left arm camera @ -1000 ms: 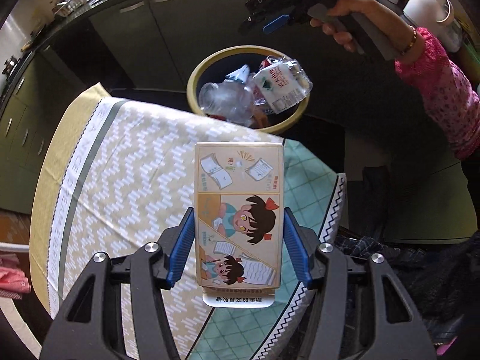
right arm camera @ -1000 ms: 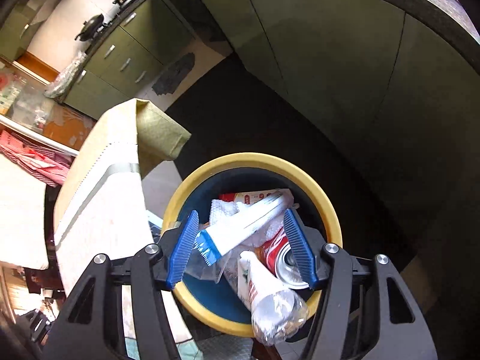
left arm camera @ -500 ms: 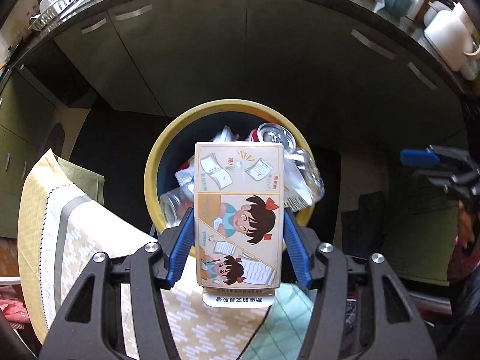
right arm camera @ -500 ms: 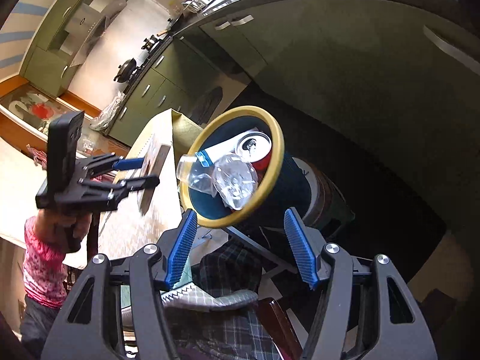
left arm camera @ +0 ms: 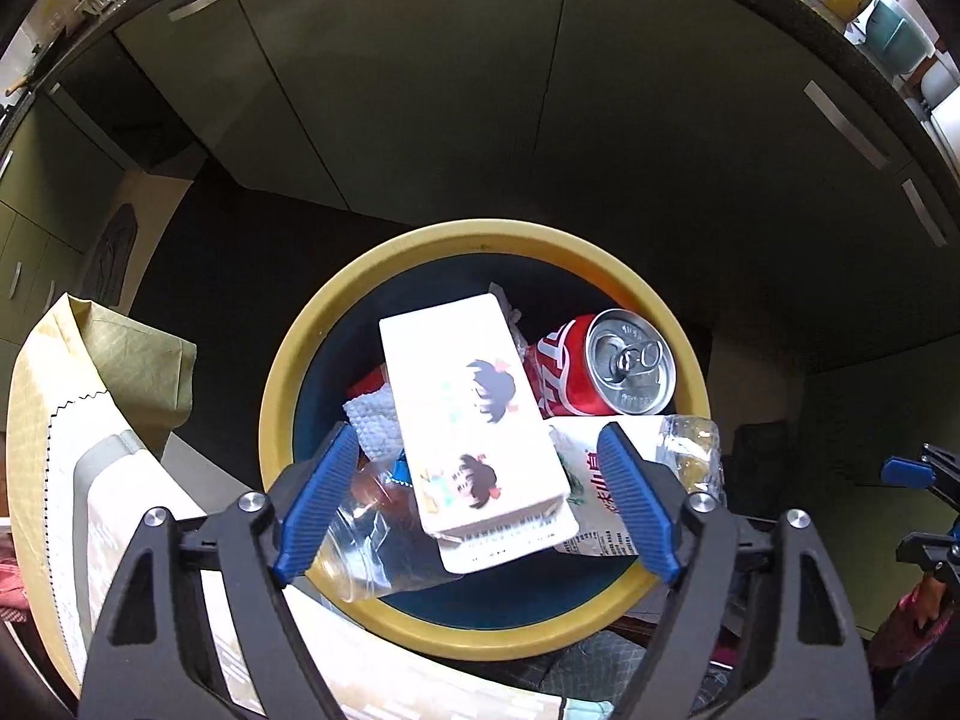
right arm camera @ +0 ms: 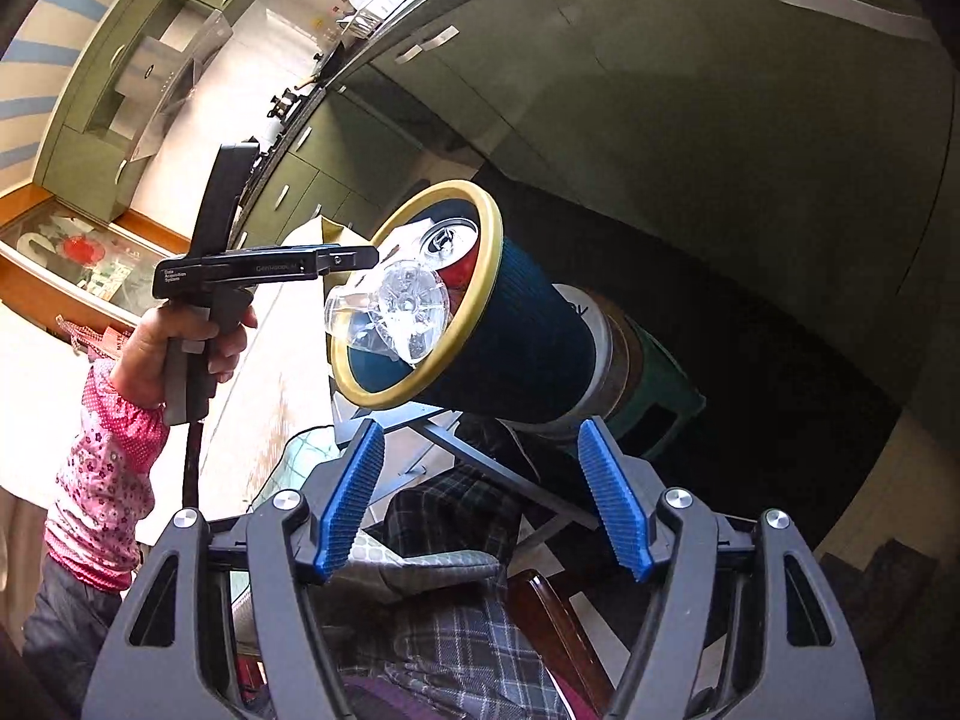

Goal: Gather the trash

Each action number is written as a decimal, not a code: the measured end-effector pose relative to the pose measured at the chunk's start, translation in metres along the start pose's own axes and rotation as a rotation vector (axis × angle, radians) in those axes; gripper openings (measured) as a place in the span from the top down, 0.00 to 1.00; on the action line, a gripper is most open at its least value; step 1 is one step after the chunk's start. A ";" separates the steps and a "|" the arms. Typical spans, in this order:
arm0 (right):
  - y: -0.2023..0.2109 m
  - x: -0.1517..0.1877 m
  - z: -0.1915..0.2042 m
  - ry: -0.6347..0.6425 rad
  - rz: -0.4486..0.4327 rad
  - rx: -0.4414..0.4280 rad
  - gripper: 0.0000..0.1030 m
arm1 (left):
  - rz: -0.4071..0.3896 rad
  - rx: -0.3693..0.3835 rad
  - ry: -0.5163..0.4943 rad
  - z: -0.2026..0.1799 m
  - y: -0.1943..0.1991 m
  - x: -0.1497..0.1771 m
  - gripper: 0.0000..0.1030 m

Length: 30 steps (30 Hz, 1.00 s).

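The yellow-rimmed dark blue bin (left arm camera: 288, 396) lies straight under my left gripper (left arm camera: 477, 429). Its jaws are opening, and the cartoon-printed box (left arm camera: 474, 420) lies loose between them on the trash, clear of both pads. A red can (left arm camera: 600, 366) and a clear bottle (left arm camera: 372, 534) sit beside the box. In the right wrist view the left gripper (right arm camera: 360, 257) hovers at the bin's rim (right arm camera: 489, 252), held by a hand. My right gripper (right arm camera: 480, 426) stands back from the bin, its jaws opening with nothing between them.
A table under a patterned cloth (left arm camera: 48, 450) borders the bin on the left. Dark green cabinets (left arm camera: 420, 90) stand behind it. Plaid fabric (right arm camera: 456, 540) lies below my right gripper. The person's pink sleeve (right arm camera: 108, 468) is at the left.
The left gripper travelled from over the table to above the bin, spread its jaws, and the box dropped out onto the trash. The right gripper drew back from the bin and widened.
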State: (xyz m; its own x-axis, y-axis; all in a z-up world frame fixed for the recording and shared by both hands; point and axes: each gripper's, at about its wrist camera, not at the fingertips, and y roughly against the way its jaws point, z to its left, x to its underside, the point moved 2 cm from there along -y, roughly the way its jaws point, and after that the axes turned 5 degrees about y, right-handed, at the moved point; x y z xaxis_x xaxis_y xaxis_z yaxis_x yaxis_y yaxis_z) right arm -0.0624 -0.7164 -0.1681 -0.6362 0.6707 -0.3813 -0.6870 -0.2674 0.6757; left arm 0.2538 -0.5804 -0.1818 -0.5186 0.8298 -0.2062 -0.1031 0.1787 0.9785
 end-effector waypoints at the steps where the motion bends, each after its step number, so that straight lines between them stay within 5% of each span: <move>1: 0.001 0.002 0.001 0.002 -0.005 0.003 0.32 | -0.005 0.008 0.001 0.000 0.002 0.001 0.25; 8: 0.005 0.012 0.011 0.011 -0.026 -0.017 0.28 | -0.114 0.091 0.033 0.001 0.057 0.040 0.23; 16: -0.002 0.025 0.043 0.092 -0.014 -0.028 0.21 | -0.345 0.069 0.117 0.027 0.139 0.159 0.11; 21: -0.016 0.037 0.074 0.198 0.005 0.010 0.17 | -0.474 -0.010 0.292 0.066 0.171 0.269 0.08; 30: -0.019 0.069 0.172 0.523 -0.083 0.006 0.08 | -0.627 -0.362 0.620 0.091 0.232 0.465 0.07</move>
State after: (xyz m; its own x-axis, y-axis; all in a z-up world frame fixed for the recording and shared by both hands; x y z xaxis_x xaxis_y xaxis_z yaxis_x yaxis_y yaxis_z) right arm -0.0328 -0.5456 -0.0987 -0.6713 0.2545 -0.6961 -0.7412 -0.2231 0.6332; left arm 0.0656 -0.1051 -0.0516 -0.6266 0.1912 -0.7555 -0.7179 0.2356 0.6550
